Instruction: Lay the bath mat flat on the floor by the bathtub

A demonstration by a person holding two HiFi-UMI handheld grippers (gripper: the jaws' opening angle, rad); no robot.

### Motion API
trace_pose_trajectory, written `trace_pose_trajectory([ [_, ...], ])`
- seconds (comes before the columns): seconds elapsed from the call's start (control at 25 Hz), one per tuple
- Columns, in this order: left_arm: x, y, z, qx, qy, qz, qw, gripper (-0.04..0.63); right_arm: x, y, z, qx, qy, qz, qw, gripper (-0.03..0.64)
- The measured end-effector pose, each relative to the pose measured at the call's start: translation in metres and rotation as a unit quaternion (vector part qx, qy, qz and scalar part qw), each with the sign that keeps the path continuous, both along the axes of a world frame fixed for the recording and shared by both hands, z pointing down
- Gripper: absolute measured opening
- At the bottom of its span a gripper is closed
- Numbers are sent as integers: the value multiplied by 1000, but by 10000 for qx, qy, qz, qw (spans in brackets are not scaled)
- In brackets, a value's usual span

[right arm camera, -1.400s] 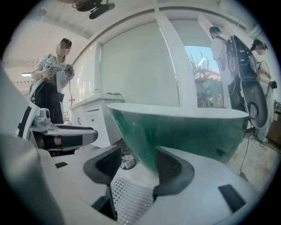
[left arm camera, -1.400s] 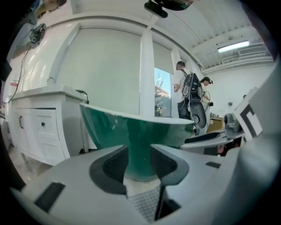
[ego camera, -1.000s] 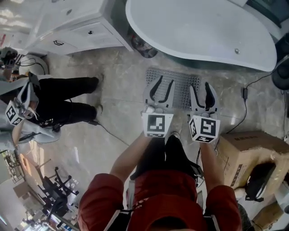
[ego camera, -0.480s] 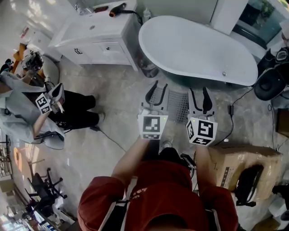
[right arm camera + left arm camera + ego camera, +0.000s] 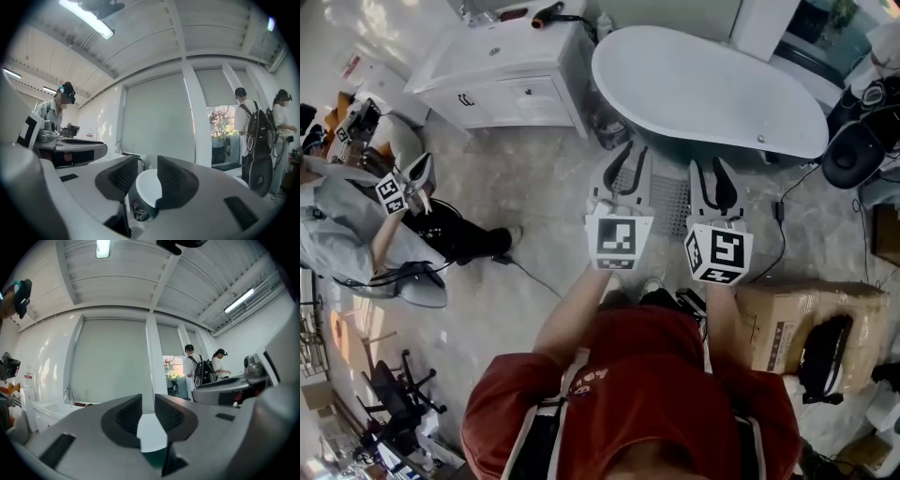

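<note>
**STATUS: BATH MAT ON FLOOR, BOTH GRIPPERS EMPTY**

The marbled floor [image 5: 544,187] fills most of the head view. The white oval bathtub [image 5: 712,84] stands at the top of that view. A white vanity cabinet [image 5: 502,80] stands just beside the tub's left end. A seated person in grey [image 5: 356,234] occupies the left edge, well apart from the tub. A cardboard box [image 5: 778,314] sits on the floor at lower right, with a black object [image 5: 820,361] resting on it.

The grey perforated bath mat [image 5: 668,202] lies flat on the floor just beside the near side of the bathtub. Its left and right parts are hidden behind the two grippers. Only the strip between them shows clearly.

The left gripper [image 5: 634,150] and the right gripper [image 5: 710,164] are held side by side, raised clear of the mat, both pointing toward the tub.

- Left gripper: the jaws have just been closing. A narrow gap remains between them, and nothing is held in it.
- Right gripper: the jaws have just been closing. A slightly wider gap remains, with nothing in it. The tub shows beyond, through the gap.

A black cable [image 5: 783,239] runs across the floor to the right of the mat. A hair dryer [image 5: 546,14] lies on the vanity top.
</note>
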State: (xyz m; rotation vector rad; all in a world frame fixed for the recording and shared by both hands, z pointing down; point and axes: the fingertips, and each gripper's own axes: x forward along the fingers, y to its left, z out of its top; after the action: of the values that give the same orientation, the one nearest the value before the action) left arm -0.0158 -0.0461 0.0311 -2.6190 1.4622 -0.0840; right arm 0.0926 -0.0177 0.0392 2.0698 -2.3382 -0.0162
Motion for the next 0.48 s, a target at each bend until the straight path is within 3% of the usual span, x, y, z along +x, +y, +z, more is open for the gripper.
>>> trace_pose_trajectory([
  [0.2, -15, 9, -11, 122, 98, 140, 9998, 45, -25, 5, -11, 167, 89, 7, 9998, 48],
  [0.48, -32, 13, -20, 134, 137, 265, 9995, 14, -52, 5, -20, 238, 28, -119, 9996, 11],
])
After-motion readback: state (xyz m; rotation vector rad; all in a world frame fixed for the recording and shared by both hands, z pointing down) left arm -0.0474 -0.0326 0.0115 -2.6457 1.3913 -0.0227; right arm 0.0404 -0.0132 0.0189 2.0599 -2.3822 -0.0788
